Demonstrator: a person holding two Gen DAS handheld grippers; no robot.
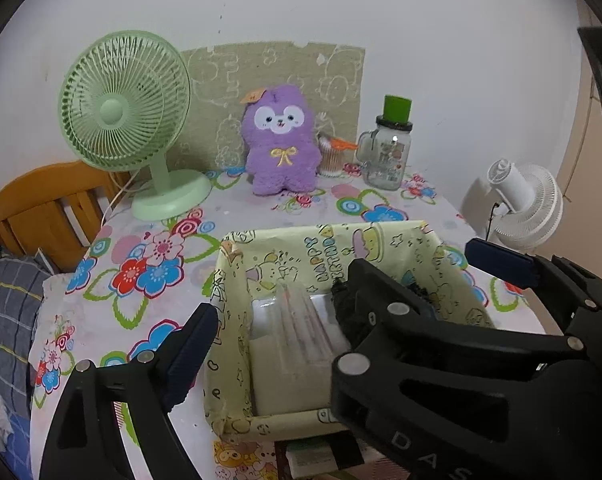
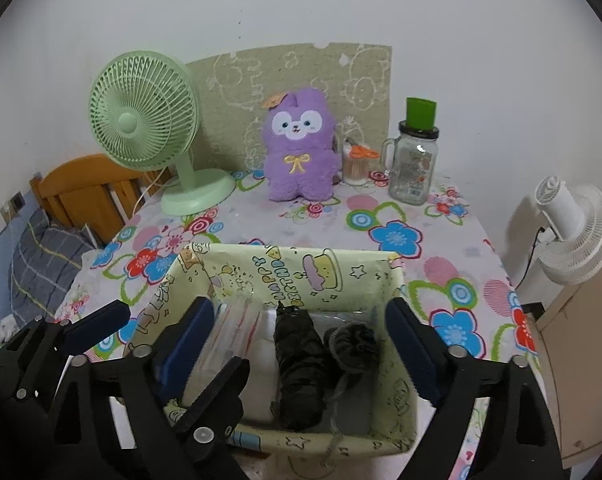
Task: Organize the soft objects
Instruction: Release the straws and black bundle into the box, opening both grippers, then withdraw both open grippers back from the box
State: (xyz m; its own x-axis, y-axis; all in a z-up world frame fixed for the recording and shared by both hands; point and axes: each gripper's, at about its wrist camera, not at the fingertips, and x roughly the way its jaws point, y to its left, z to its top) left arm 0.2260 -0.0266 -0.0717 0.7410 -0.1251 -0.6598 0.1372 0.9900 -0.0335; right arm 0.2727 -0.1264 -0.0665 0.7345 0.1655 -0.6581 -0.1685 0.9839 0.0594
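Observation:
A purple plush toy (image 1: 279,140) (image 2: 299,148) sits upright at the back of the floral table, against the wall. A yellow cartoon-print box (image 1: 237,364) (image 2: 397,408) stands at the front. It holds a clear plastic packet (image 2: 237,324), a folded black umbrella (image 2: 299,364) and a black pouch (image 2: 355,346). My left gripper (image 1: 349,300) is open, low in front of the box. My right gripper (image 2: 301,344) is open and empty, its fingers spread over the box.
A green desk fan (image 1: 129,116) (image 2: 149,128) stands back left. A cotton-swab cup (image 2: 355,164) and a glass jar with a green lid (image 1: 389,148) (image 2: 415,156) stand right of the plush. A white fan (image 2: 577,232) and a wooden bed frame (image 1: 49,204) flank the table.

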